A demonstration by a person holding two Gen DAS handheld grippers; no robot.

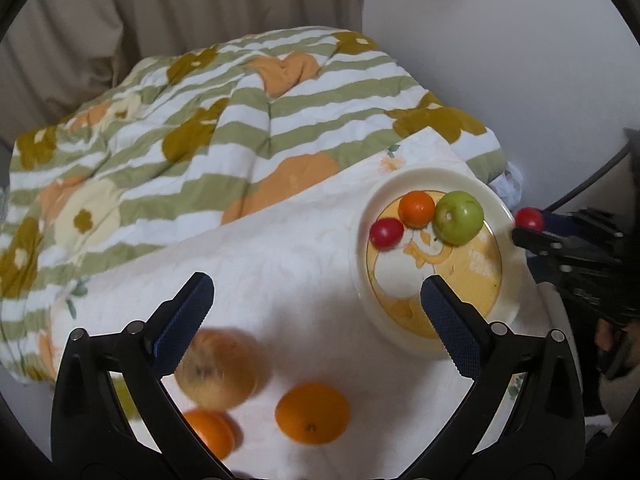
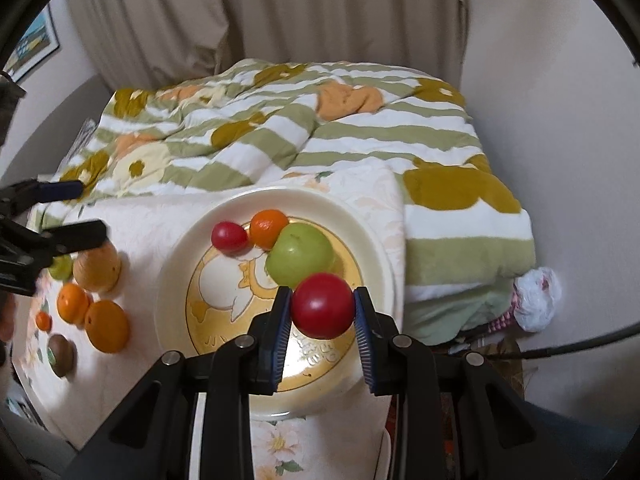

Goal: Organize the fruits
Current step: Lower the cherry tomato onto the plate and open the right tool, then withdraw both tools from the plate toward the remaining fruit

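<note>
Right gripper (image 2: 322, 307): clamped on a red fruit (image 2: 322, 306), above the plate (image 2: 176, 248).
Left gripper (image 1: 316, 296): jaws wide apart, empty.
Plate: held green apple (image 2: 300, 256), tangerine (image 2: 268, 228), second red fruit (image 2: 229, 236).
Cloth (image 2: 148, 220): oranges (image 2: 107, 326) beside plate.

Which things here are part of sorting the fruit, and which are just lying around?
Job: plate, red fruit in right gripper, green apple, small orange, loose oranges, yellow apple, kiwi.
Lying about: striped quilt, curtain, plastic bag.
</note>
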